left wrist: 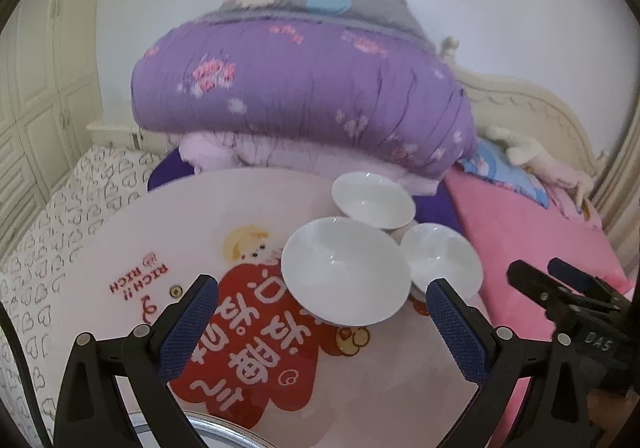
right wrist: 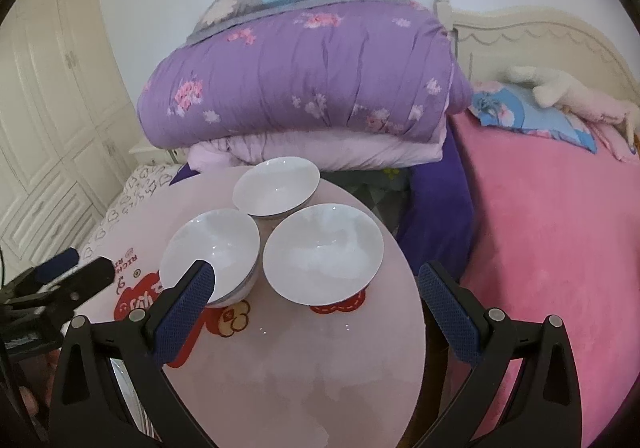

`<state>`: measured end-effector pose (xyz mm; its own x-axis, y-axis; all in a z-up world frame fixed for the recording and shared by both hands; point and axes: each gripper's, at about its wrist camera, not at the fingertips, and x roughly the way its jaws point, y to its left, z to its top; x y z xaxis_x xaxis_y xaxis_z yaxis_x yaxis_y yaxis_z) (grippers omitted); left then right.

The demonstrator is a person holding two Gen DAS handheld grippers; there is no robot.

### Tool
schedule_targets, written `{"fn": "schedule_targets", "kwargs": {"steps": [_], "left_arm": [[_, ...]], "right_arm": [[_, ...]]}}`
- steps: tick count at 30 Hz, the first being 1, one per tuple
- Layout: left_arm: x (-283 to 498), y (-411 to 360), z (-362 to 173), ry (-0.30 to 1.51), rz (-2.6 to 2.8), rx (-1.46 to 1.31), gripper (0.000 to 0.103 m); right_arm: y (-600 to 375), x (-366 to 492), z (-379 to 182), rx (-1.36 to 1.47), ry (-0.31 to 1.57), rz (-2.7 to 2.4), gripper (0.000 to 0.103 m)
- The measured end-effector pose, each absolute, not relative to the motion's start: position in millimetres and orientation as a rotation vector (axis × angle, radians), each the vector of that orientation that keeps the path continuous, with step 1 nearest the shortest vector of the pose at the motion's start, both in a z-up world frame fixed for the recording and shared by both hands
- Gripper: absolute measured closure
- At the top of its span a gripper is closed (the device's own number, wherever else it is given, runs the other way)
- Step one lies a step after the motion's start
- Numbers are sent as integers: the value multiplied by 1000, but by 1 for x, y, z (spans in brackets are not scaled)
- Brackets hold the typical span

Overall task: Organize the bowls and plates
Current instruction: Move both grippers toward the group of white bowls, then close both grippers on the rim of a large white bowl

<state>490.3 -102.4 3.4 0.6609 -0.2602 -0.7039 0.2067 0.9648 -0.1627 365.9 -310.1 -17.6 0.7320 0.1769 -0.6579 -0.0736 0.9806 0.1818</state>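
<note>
Three white bowls (right wrist: 322, 254) clustered unstacked at far right of round table (right wrist: 304, 360), nearly touching. Left gripper (left wrist: 322, 312) and right gripper (right wrist: 316, 288) spread wide, empty. Stacking apparently not begun.

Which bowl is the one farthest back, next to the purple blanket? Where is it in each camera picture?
Left wrist view: the far bowl sits right of centre, behind the other two bowls, just below the purple blanket.
Right wrist view: the far bowl sits left of centre, again behind the other two, just under the blanket.
Shared landmark: the folded purple flowered blanket right behind the round table.
</note>
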Motion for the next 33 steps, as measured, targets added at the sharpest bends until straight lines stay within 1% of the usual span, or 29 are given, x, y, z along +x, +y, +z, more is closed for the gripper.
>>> {"fn": "schedule_targets", "kwargs": {"steps": [7, 9, 15, 17, 18, 20, 22, 25, 27, 29, 31, 33], "left_arm": [[532, -104, -23, 887, -216, -94, 1], [545, -106, -29, 904, -204, -94, 1], [573, -118, -45, 943, -189, -85, 1], [580, -120, -51, 956, -185, -85, 1], [585, -122, -54, 965, -183, -88, 1], [591, -124, -57, 975, -182, -89, 2], [595, -123, -61, 985, -181, -89, 3], [602, -126, -70, 1014, -184, -88, 9], [599, -124, -74, 1030, -191, -92, 12], [600, -124, -78, 1043, -192, -95, 12], [600, -122, -79, 1051, -193, -95, 13], [602, -124, -83, 1070, -202, -99, 17]], "right_arm": [[-295, 394, -30, 143, 774, 207, 0], [-289, 405, -34, 136, 786, 224, 2], [-272, 440, -47, 99, 832, 295, 16], [-268, 448, -51, 90, 850, 316, 24], [-266, 453, -54, 82, 861, 326, 26], [-261, 461, -60, 67, 883, 351, 36], [-256, 467, -65, 50, 902, 378, 40], [-250, 472, -71, 30, 923, 410, 45], [-247, 474, -73, 18, 928, 421, 46], [-244, 475, -73, 3, 930, 438, 48], [-239, 478, -74, -15, 935, 449, 48], [-236, 481, -77, -33, 946, 448, 48]]}}
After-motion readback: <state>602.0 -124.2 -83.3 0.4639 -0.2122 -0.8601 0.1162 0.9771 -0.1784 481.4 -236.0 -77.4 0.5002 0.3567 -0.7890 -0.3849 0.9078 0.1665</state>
